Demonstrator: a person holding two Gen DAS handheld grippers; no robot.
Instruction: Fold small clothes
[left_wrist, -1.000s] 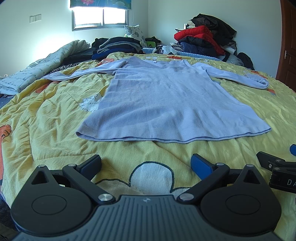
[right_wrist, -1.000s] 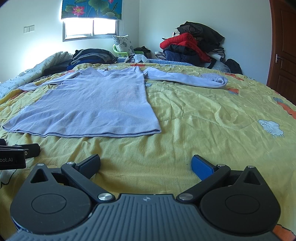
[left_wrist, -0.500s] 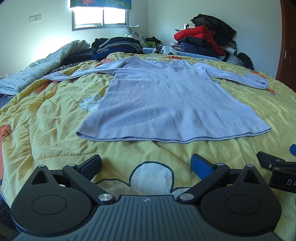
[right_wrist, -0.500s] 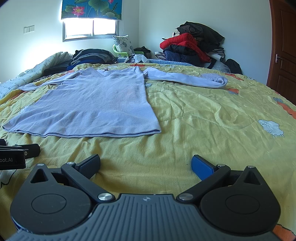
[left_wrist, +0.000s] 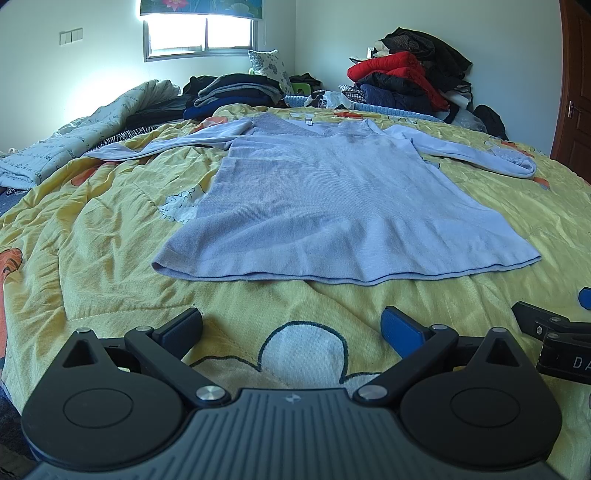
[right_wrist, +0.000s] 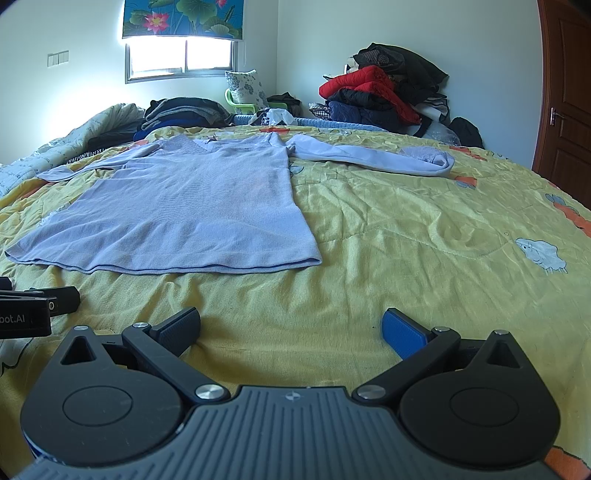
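Both tongs, left (left_wrist: 291, 325) and right (right_wrist: 291, 325), gape empty near the sweater's (left_wrist: 332, 206) hem; we spread it flat for folding.

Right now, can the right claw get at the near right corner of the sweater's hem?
Probably yes. The right claw is open and empty, low over the quilt. Only bare quilt lies between it and the sweater hem corner, ahead and slightly left. The left claw sits off to the side.
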